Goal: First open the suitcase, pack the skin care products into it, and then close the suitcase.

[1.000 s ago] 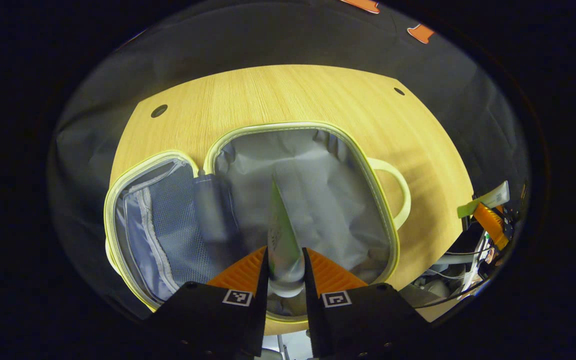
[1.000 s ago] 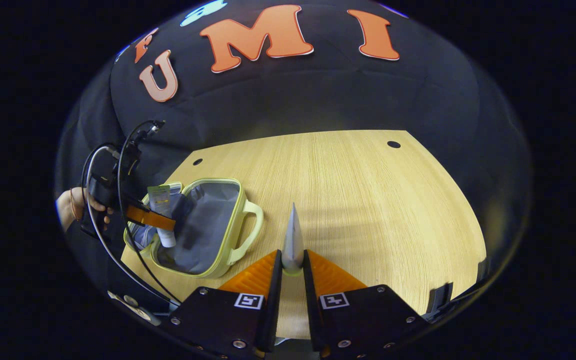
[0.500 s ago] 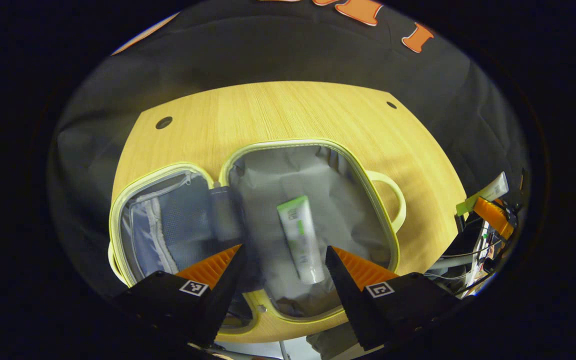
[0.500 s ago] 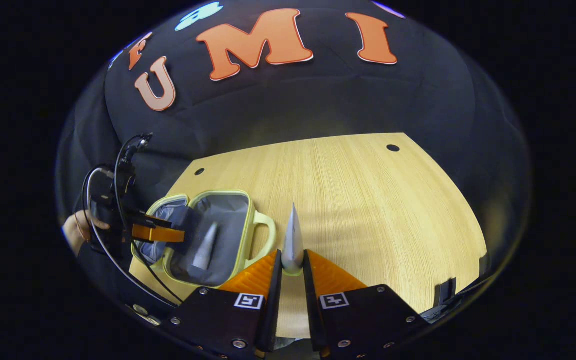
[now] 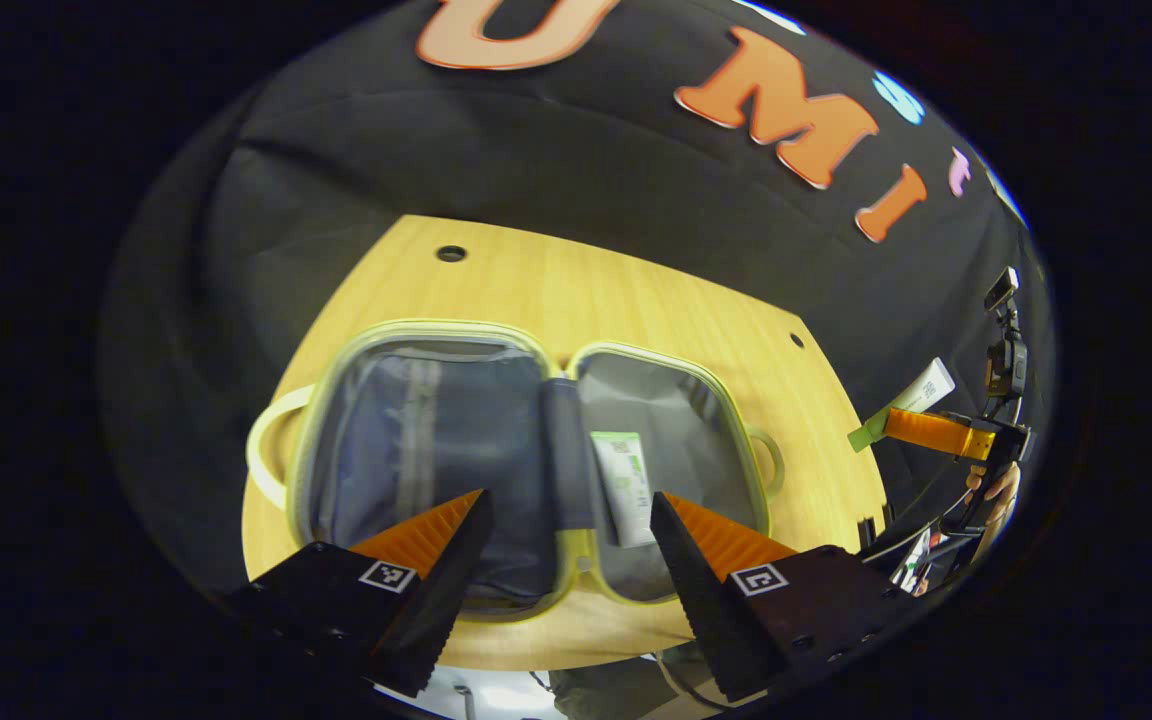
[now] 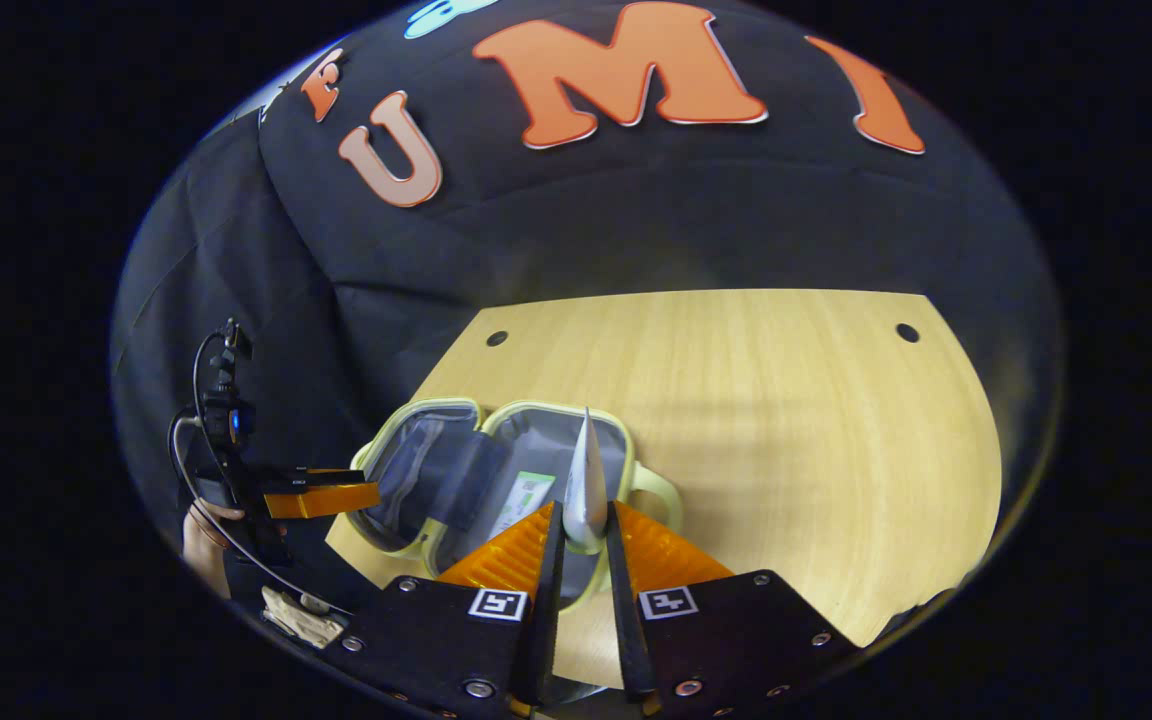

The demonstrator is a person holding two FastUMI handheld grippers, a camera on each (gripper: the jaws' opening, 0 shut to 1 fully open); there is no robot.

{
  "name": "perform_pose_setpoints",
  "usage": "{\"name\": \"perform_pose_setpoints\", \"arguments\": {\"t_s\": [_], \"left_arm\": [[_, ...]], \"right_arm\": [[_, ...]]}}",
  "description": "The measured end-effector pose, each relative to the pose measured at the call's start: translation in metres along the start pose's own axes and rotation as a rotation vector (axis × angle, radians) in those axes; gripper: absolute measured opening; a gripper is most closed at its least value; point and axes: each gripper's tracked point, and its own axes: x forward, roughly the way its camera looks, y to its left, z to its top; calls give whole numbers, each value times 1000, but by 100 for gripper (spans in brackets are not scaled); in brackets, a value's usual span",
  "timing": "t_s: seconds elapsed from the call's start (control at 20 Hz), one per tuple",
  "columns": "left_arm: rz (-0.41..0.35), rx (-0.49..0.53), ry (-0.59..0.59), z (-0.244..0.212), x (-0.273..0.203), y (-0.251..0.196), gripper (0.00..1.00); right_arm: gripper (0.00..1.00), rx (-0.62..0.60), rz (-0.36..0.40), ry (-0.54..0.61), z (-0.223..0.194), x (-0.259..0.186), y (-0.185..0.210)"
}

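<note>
One white-and-green skin-care tube (image 5: 624, 486) already dropped flat onto the grey lining of the open pale-green zip suitcase (image 5: 436, 335), near the front edge of the light wooden desk (image 5: 636, 300). Left gripper (image 5: 568, 520) spread wide and empty, drawn back above the case since the release. Second white tube (image 6: 585, 480) pinched edge-on in the right gripper (image 6: 581, 535), carried in over the case; judged next for dropping, then closing.
</note>
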Motion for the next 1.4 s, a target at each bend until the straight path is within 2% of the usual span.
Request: {"name": "perform_pose_setpoints", "arguments": {"t_s": [0.3,0.4,0.5,0.55,0.6,0.75,0.9,0.95,1.0,1.05,1.1,1.2,1.4], "left_arm": [[187,-97,-120,2,-82,106,98],[239,-119,-135,-2,-95,130,95],[265,-142,-135,-13,-108,145,98],[271,-152,-133,-18,-107,147,98],[277,-164,-130,-22,-103,147,98],[280,-194,-120,-33,-103,155,98],[265,-210,-112,-37,-102,155,98],[256,-215,-112,-36,-101,155,98],[246,-221,-114,-35,-100,155,98],[238,-227,-117,-32,-99,157,98],[231,-236,-125,-29,-96,160,98],[220,-275,-160,-16,-88,174,98],[101,-441,-227,6,-60,202,98]], "right_arm": [[27,-29,78,278,-46,56,42],[27,-23,63,353,-63,71,42],[27,-32,29,410,-80,85,37],[22,-34,11,430,-87,92,34],[27,-35,-4,440,-92,98,33],[29,-22,12,450,-96,104,39],[40,-21,19,426,-92,104,43],[49,-30,11,416,-93,102,41],[76,-41,4,404,-91,100,39],[79,-46,5,391,-89,97,39],[95,-42,14,376,-87,94,41],[96,-22,37,347,-83,88,50],[96,3,61,305,-75,75,60]]}}
